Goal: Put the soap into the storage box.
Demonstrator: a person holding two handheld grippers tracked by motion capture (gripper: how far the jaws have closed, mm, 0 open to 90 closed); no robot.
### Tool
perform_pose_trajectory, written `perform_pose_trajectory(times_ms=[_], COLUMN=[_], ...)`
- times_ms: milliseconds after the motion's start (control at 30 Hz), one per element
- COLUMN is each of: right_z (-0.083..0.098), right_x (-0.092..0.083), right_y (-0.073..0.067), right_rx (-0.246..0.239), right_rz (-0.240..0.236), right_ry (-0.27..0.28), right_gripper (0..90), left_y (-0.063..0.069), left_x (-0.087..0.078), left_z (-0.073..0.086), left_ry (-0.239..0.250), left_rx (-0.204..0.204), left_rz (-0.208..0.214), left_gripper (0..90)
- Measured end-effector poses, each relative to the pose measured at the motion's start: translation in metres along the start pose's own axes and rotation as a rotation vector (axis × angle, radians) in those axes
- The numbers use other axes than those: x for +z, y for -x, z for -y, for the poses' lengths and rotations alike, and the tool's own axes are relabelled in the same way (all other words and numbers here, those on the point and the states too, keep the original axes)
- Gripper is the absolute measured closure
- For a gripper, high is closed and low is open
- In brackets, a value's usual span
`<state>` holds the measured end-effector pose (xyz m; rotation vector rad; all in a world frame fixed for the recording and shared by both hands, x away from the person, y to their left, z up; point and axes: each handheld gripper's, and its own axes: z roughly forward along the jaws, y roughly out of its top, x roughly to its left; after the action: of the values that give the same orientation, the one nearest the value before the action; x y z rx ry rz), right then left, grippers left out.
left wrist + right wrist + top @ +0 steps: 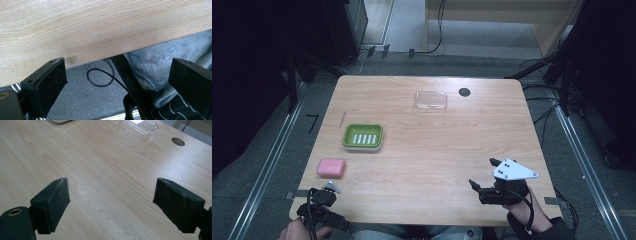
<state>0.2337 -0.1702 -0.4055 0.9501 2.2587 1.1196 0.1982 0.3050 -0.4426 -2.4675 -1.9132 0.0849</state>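
Presently nothing is gripped: left gripper (323,200) and right gripper (484,176) are held w/ jaws apart, empty. Nearest the left one, a pink rectangular soap bar (331,168) lies beside a green plastic soap dish (363,137). It should be approached level, jaws straddling its short sides. A clear plastic lid (139,126) is seen closer in right gripper view; grey patterned trousers (160,65) appear in left gripper view, below the table edge.

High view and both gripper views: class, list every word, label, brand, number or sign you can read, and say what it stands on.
None: no readable text on any surface.
Pink soap: no lettering visible.
Green soap dish: white slots, no print.
Clear lid: unmarked.
Grey plate on the right tongs: dark dots, not characters.
Patterned fabric by the left tongs: swirls, no words.
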Motion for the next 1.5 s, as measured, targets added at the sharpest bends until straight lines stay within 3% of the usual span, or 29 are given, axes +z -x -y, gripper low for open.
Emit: perform_pose_trajectory(times_ms=[400, 1067, 1500], right_z=[0.0, 0.001, 0.001], right_x=[-0.001, -0.002, -0.002], right_y=[-0.001, 0.0, 0.0], right_rx=[-0.003, -0.001, 0.002], right_rz=[0.003, 0.006, 0.006], right_ry=[-0.002, -0.005, -0.004], right_gripper=[13.8, 13.8, 13.8], left_y=[-0.003, -0.011, -0.023], left_x=[-0.001, -0.006, -0.01], left_z=[-0.012, -0.031, -0.046], left_ry=[0.01, 0.031, 0.037], left_rx=[0.009, 0.014, -0.006], left_rz=[0.019, 0.002, 0.002], left_gripper=[2.4, 1.9, 1.8])
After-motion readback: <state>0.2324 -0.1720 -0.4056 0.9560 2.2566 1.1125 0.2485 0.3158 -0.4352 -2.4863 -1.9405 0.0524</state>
